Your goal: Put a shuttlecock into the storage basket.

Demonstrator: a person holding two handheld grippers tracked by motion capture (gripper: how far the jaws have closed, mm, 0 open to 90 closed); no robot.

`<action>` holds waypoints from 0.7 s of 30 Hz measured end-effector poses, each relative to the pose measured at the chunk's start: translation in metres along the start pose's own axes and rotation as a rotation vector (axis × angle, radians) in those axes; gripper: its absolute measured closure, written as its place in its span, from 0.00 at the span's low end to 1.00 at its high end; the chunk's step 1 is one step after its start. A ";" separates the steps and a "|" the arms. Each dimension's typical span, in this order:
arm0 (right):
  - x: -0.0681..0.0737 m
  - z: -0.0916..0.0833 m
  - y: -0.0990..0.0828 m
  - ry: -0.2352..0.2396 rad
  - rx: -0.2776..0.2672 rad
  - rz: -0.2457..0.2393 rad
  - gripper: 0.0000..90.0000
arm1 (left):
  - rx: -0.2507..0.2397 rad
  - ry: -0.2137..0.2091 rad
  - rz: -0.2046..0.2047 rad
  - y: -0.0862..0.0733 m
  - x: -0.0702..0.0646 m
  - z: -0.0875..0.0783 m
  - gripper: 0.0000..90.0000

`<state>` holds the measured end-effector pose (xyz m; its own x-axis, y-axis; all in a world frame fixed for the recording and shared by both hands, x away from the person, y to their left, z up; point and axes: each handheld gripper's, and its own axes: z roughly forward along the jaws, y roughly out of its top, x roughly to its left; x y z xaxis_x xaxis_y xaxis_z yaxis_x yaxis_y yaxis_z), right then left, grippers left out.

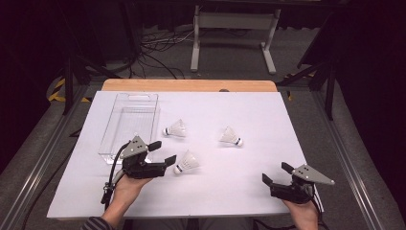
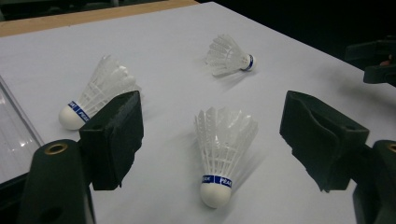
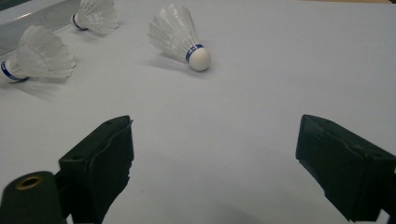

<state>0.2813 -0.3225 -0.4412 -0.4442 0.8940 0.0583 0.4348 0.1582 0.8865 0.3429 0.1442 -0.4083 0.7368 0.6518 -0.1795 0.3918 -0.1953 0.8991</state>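
Three white shuttlecocks with blue bands lie on the white table top point(image 1: 249, 191). The nearest shuttlecock point(image 1: 187, 163) point(image 2: 222, 154) rests just in front of my left gripper point(image 1: 163, 152) point(image 2: 219, 135), which is open; it sits on the table between the lines of the jaws and touches neither. A second shuttlecock point(image 1: 176, 129) point(image 2: 95, 93) lies beside the tray. The third shuttlecock point(image 1: 231, 137) point(image 3: 180, 37) lies right of centre. My right gripper point(image 1: 276, 173) point(image 3: 215, 158) is open and empty near the front right edge, well short of that shuttlecock.
A clear plastic tray point(image 1: 129, 124) with nothing in it stands at the back left of the table, just beyond my left gripper. A wooden strip point(image 1: 189, 85) runs along the far edge. Cables and a white stand point(image 1: 233, 33) are on the floor behind.
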 end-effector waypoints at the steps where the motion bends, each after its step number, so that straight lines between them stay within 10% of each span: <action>1: 0.000 0.000 0.000 0.000 0.000 0.000 0.13 | 0.004 -0.002 0.001 0.000 0.000 0.001 0.25; 21: 0.000 0.000 0.000 -0.001 -0.002 -0.003 0.13 | 0.093 -0.017 0.010 0.010 -0.004 0.008 0.29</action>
<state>0.2812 -0.3226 -0.4411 -0.4446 0.8940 0.0550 0.4320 0.1602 0.8875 0.3481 0.1335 -0.4022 0.7502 0.6368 -0.1781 0.4331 -0.2697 0.8600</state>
